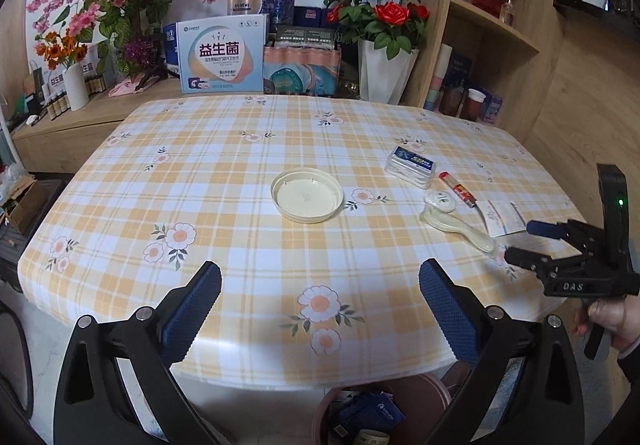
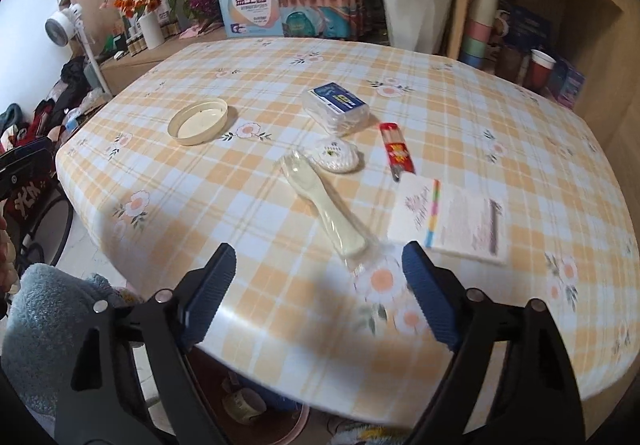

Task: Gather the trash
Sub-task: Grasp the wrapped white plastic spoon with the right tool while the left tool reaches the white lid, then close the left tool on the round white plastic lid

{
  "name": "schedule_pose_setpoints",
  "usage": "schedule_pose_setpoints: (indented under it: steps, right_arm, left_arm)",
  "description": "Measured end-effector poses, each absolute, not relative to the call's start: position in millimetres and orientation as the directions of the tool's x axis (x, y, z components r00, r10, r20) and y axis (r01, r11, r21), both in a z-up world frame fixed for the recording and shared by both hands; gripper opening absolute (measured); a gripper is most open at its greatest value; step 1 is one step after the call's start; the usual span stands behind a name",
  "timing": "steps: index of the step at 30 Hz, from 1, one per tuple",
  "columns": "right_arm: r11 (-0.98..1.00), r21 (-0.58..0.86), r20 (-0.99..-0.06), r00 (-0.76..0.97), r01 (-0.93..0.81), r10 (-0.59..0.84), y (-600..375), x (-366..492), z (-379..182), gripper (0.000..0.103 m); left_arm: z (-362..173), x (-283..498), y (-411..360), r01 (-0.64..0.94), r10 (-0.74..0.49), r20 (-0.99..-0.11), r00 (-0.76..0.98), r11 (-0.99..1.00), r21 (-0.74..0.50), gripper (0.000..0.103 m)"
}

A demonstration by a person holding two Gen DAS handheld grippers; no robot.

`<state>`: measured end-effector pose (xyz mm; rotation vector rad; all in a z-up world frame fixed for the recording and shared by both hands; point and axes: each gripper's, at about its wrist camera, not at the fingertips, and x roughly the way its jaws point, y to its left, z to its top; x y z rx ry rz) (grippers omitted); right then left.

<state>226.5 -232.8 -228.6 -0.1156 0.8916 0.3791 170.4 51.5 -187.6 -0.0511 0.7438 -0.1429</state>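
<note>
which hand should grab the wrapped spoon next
Right, probably. The right gripper has open jaws pointing at the wrapped spoon just ahead. The left gripper faces the lid, with the spoon off to its side.

**Left gripper wide over the table edge**

The left gripper (image 1: pixel 320 281) hangs with its jaws wide apart and nothing between them, above the near edge of the checked table (image 1: pixel 208 181). A cream lid (image 1: pixel 307 195) lies mid-table. To its right sit a clear box (image 1: pixel 410 167), a red stick (image 1: pixel 458 190), a round packet (image 1: pixel 440 202), a wrapped spoon (image 1: pixel 460 227) and a leaflet (image 1: pixel 502 219). The right gripper (image 1: pixel 516 243), in a hand (image 1: pixel 612 319), points at the spoon's near end, jaws apart. A bin (image 1: pixel 384 405) with trash stands below the table.
</note>
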Motion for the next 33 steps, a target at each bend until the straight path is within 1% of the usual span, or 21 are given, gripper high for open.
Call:
schedule_pose_setpoints:
  steps: [3,6,8,11,13,14,15,16,17,19,22,28,33]
  right_arm:
    - [0.917,0.04,-0.797,0.541,-0.396,0.269,-219,255,-241,0.078]
    - [0.912,0.028,-0.815,0.519,-0.41,0.258,-210,274,-253,0.076]
    - [0.913,0.028,-0.825,0.507,-0.408,0.252,-209,284,-259,0.073]
    - [0.916,0.053,-0.836,0.483,-0.397,0.258,-210,295,-265,0.064]
    - [0.914,0.065,-0.844,0.466,-0.401,0.265,-210,298,-268,0.054]
    - [0.912,0.065,-0.849,0.458,-0.406,0.264,-209,299,-270,0.051]
    - [0.909,0.068,-0.852,0.45,-0.412,0.268,-209,300,-271,0.045]
    - [0.906,0.074,-0.853,0.444,-0.417,0.274,-209,300,-272,0.037]
    - [0.905,0.081,-0.852,0.442,-0.419,0.281,-209,300,-271,0.032]
    - [0.903,0.092,-0.847,0.444,-0.419,0.293,-210,299,-269,0.025]
    - [0.9,0.116,-0.837,0.447,-0.42,0.317,-210,297,-266,0.022]
    - [0.906,0.164,-0.803,0.481,-0.39,0.352,-218,291,-254,0.022]
    - [0.917,0.178,-0.795,0.496,-0.357,0.348,-227,289,-252,0.022]
  left_arm:
    - [-202,196,54,0.117,-0.154,-0.692,0.706,0.988,-0.1,0.097]
    - [-213,221,54,0.126,-0.151,-0.709,0.689,0.988,-0.087,0.097]
    - [-221,242,53,0.136,-0.149,-0.718,0.68,0.988,-0.076,0.097]
    - [-231,267,50,0.143,-0.15,-0.734,0.663,0.987,-0.072,0.097]
    - [-240,286,48,0.152,-0.149,-0.747,0.648,0.986,-0.065,0.097]
    - [-244,294,47,0.156,-0.148,-0.753,0.641,0.986,-0.061,0.097]
    - [-248,301,46,0.158,-0.147,-0.76,0.633,0.986,-0.058,0.097]
    - [-252,309,47,0.158,-0.149,-0.769,0.622,0.985,-0.063,0.097]
    - [-254,313,46,0.156,-0.151,-0.772,0.617,0.985,-0.068,0.097]
    - [-259,324,48,0.15,-0.156,-0.782,0.604,0.985,-0.081,0.097]
    - [-264,333,43,0.163,-0.147,-0.793,0.591,0.985,-0.061,0.097]
    - [-273,349,29,0.174,-0.106,-0.816,0.568,0.985,-0.008,0.097]
    - [-284,367,27,0.151,-0.06,-0.841,0.538,0.988,0.026,0.097]
